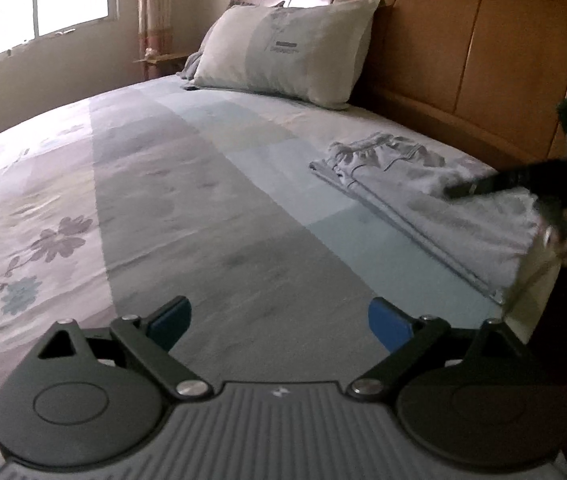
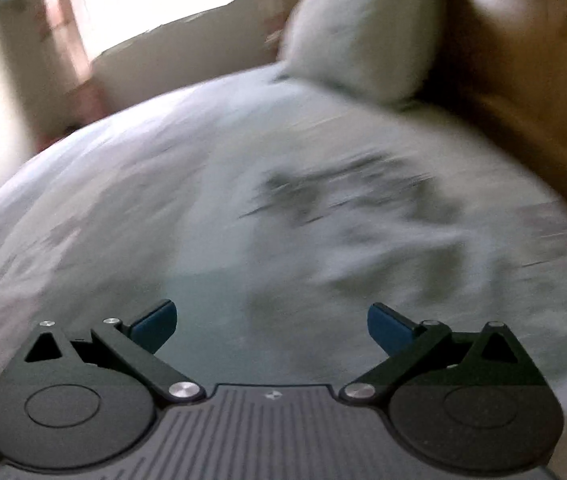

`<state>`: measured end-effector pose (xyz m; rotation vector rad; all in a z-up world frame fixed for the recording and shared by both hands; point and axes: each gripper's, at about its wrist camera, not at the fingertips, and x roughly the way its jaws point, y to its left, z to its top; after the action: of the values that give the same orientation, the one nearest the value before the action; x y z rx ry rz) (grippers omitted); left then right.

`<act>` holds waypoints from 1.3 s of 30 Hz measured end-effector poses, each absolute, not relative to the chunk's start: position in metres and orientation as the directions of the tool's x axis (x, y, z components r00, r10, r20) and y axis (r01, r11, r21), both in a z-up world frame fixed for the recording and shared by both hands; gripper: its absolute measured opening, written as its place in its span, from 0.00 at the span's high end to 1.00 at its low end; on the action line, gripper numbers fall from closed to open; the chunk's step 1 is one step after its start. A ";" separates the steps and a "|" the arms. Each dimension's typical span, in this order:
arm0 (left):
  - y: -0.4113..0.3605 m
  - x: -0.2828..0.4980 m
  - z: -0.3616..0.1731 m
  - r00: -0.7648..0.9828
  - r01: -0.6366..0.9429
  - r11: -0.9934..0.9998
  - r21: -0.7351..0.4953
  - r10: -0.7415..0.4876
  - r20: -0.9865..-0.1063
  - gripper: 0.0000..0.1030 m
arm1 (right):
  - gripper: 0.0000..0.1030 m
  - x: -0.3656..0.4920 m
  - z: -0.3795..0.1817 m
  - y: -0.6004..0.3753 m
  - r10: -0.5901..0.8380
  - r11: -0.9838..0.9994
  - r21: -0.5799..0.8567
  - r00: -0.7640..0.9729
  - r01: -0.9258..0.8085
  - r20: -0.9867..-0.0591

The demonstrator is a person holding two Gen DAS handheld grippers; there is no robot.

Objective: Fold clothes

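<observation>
**A:** Where are the two grippers, and how are they posed?

**B:** The left gripper (image 1: 279,322) hangs low over the bed (image 1: 211,200), aimed along the mattress toward the headboard (image 1: 463,48). Its blue-padded fingers (image 1: 389,326) are spread wide with nothing between them — only striped bedspread shows in the gap. The right gripper (image 2: 271,326) is also spread wide and empty, pointing across the bed toward the pillow (image 2: 363,36).

**A:** And the clothing?

**B:** A pale grey folded garment (image 1: 435,200) with a darker leafy print lies flat on the bed, to the right in the left wrist view, close to the mattress edge and near the headboard. It sits well apart from the left gripper. In the same view a dark part of the right gripper (image 1: 495,182) reaches in from the right edge over the garment; whether it touches the cloth I cannot tell.

**A:** What is hard to make out?

**B:** The right wrist view is heavily smeared by motion blur. The garment (image 2: 363,216) appears there only as a streaky grey patch ahead of the fingers, its edges lost. At the far right of the left wrist view, the person's hand and the gripper body are blurred and cut off by the frame. Another piece of grey cloth (image 1: 191,66) pokes out behind the pillow (image 1: 287,50), mostly hidden. A bright window (image 1: 39,0) washes out the upper left — nothing is readable through it.
</observation>
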<state>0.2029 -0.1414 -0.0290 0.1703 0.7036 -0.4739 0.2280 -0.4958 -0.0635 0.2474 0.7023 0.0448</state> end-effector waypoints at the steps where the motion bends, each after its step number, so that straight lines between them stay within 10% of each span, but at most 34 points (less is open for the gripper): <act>1: -0.141 0.202 -0.030 0.659 0.471 0.882 -0.008 -0.358 -0.661 0.07 | 0.00 0.229 -0.068 -0.515 0.084 0.965 0.246 0.773 0.095 -0.629; 7: -0.144 0.193 -0.029 0.650 0.496 0.868 -0.001 -0.372 -0.663 0.07 | 0.00 0.213 -0.104 -0.605 -0.103 0.873 0.281 0.714 0.398 -0.693; 16: -0.154 0.198 -0.036 0.637 0.496 0.868 -0.005 -0.368 -0.678 0.07 | 0.00 0.244 -0.070 -0.565 0.064 0.934 0.321 0.811 0.156 -0.581; 39: -0.157 0.212 -0.051 0.634 0.513 0.857 0.050 -0.339 -0.695 0.07 | 0.00 0.406 -0.081 -0.528 0.075 0.981 0.184 0.750 0.063 -0.657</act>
<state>0.2124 -0.1571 -0.0510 0.2542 0.7368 -0.4932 0.4057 -0.5284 -0.0806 0.2004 0.7242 0.0068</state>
